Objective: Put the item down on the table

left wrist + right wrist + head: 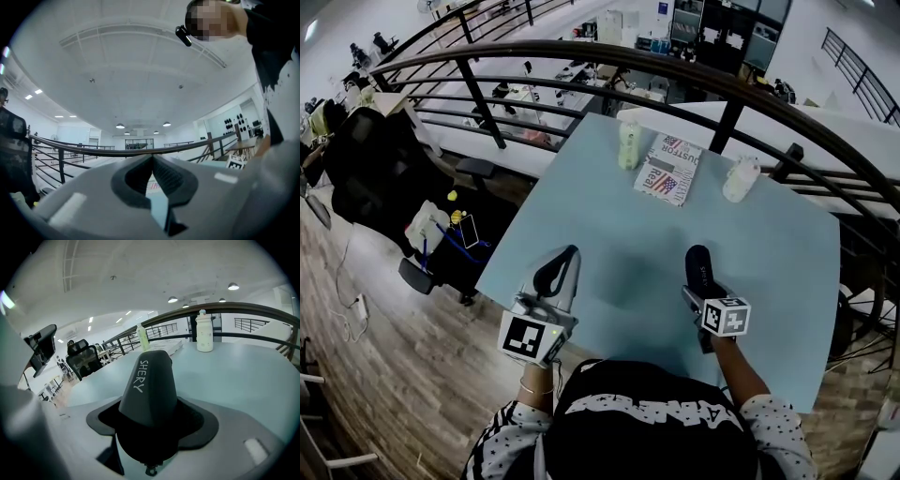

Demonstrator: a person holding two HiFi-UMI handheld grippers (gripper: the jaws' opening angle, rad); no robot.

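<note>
A dark grey, cone-shaped item [149, 380] printed "SHERY" sticks out from between the jaws of my right gripper [151, 425], which is shut on it. In the head view that item [699, 266] shows black in the right gripper [705, 279], just above the near right part of the pale blue table [609, 234]. My left gripper [565, 258] hovers over the table's near left edge. Its jaws meet in the left gripper view, so the left gripper [152, 165] is shut with nothing in it, tilted up towards the ceiling.
At the table's far side stand a green bottle [628, 145], a flag-printed magazine [667, 169] and a white bottle [741, 178]. A curved dark railing [581, 52] runs behind the table. A black office chair [375, 169] stands on the wooden floor to the left.
</note>
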